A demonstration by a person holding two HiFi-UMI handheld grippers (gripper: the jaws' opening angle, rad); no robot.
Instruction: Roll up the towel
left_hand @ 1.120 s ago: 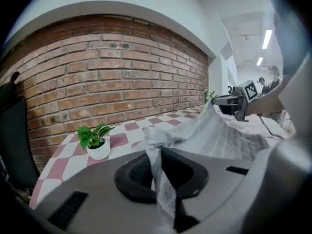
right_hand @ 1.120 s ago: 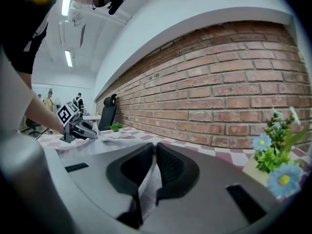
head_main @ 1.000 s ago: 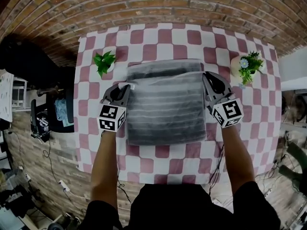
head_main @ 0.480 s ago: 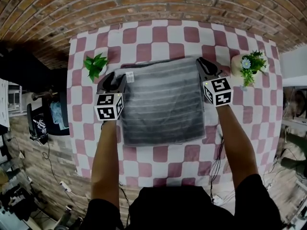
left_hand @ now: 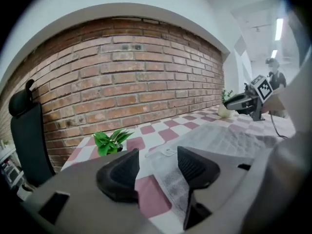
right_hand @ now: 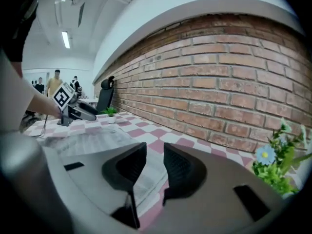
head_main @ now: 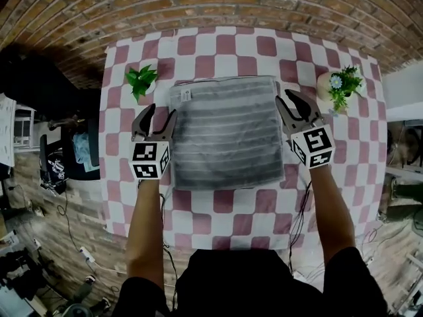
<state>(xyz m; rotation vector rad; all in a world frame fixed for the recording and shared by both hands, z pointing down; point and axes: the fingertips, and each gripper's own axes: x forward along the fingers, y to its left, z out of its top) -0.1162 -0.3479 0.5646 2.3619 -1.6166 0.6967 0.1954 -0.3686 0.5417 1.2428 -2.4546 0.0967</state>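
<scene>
Two grippers, both on the table, one each side of the towel (head_main: 228, 134). Towel is grey with pale stripes and lies flat in the centre of the pink-and-white checked tablecloth (head_main: 225, 48), no roll started. Small white tag (head_main: 186, 95) sits near its upper-left corner.

Left gripper (head_main: 157, 114): at the towel's left edge, mid-left of the head view, pointing toward the top of the frame. Left gripper view (left_hand: 157, 155) shows the jaws moderately apart, just been opening. The towel's edge strip (left_hand: 170, 179) runs through the gap, closer to the right-hand jaw, with bare checked cloth beside it. Pads aren't pressing on it, so no grip.

Right gripper (head_main: 287, 101): at the towel's right edge, close to the upper-right corner. Right gripper view (right_hand: 155, 152) shows only a narrow gap, jaws just been opening. Towel fabric (right_hand: 87, 138) is visible below and to the left of the gap, nothing pinched between the pads.

Each gripper shows up in the other's view across the towel.

Small green plant (head_main: 141, 81) stands at the upper left of the table, just beyond the left gripper. Flower pot (head_main: 340, 88) with a blue bloom stands at the upper right, near the right gripper. Brick wall (head_main: 198, 5) fills the top of the head view.
</scene>
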